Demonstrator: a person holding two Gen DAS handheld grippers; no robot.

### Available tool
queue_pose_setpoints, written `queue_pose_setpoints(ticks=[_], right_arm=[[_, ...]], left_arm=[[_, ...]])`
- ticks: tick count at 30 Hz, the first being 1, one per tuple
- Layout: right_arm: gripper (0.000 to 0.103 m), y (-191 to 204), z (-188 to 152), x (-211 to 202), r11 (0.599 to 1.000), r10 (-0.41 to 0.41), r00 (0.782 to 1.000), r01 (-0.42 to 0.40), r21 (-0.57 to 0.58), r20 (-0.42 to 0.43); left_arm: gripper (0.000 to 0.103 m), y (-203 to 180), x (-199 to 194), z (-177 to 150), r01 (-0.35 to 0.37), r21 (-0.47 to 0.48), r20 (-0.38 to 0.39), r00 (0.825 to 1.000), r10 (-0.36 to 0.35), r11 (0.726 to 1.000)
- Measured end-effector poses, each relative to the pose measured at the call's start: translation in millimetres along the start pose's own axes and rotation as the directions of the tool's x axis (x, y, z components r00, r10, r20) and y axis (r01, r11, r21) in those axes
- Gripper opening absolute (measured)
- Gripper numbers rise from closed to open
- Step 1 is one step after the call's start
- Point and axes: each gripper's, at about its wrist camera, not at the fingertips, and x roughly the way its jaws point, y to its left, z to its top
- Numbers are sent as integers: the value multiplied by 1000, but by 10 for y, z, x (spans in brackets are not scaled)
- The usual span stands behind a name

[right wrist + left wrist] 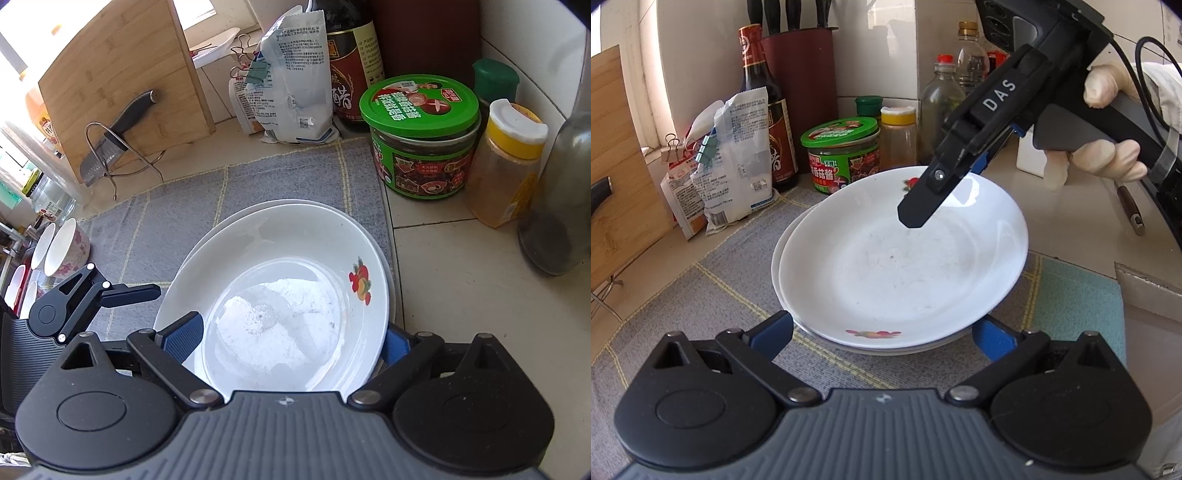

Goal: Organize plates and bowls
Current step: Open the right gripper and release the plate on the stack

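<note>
We take the grey checked mat (713, 295) as our landmark: the top plate (905, 251), white with small fruit prints on its rim, sits nested on a second white plate (778, 258), and the pair lies on the mat, toward its far edge. Beyond the mat, against the tiled wall, stand a green-lidded jar (842, 155), a yellow-capped spice bottle (898, 134), a dark sauce bottle (766, 110) and a clipped white packet (738, 155). Off the mat's left side a bamboo cutting board (122, 74) leans upright with a knife (114, 144) in a wire rack before it, and two flowered bowls (64, 251) stand on edge just past the mat's near-left corner. Our left gripper (882, 339) hovers at the near rim of the stack with its blue pads spread wide to either side, touching nothing that we can see. Our right gripper (293, 339) points steeply down over the top plate, its jaws likewise spread wide and pinching nothing; the plate's bowl lies below and between the fingers. In the left wrist view a gloved hand (1108, 155) holds the right tool by its grey handle.
</note>
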Motion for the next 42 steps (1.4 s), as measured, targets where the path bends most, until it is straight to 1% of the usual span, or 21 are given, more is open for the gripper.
queue_pose_setpoints(ticks=[5,12,22,27,29,32,35,42], right_arm=[[99,27,-10,-12,1000,-20,1000,20,0,-3],[99,106,-10,5,997,-75,997,75,-30,-18],[100,200,-17,40,985,-155,987,151,-82,-40],[100,218,-43,59,975,-201,979,196,-107,-39],[103,274,-62,34,966,-216,976,213,-147,-8],[103,366,-65,-11,953,-236,971,238,-188,33],[103,431,-59,-44,943,-249,966,259,-208,73],[103,595,-88,-89,917,-266,953,296,-267,145]], left_arm=[[102,12,11,-3,8,-14,-5,1000,-8,1000],[102,37,15,-6,17,-41,-8,1000,-17,999],[102,31,12,5,16,-47,-4,1000,-16,999],[102,49,39,0,35,-71,-15,999,-36,997],[102,41,30,-8,30,-70,-10,999,-31,997],[102,43,3,4,33,-79,-1,999,-33,996],[102,35,-16,8,20,-78,-1,1000,-20,997],[102,78,-179,0,-39,-112,22,999,42,993]])
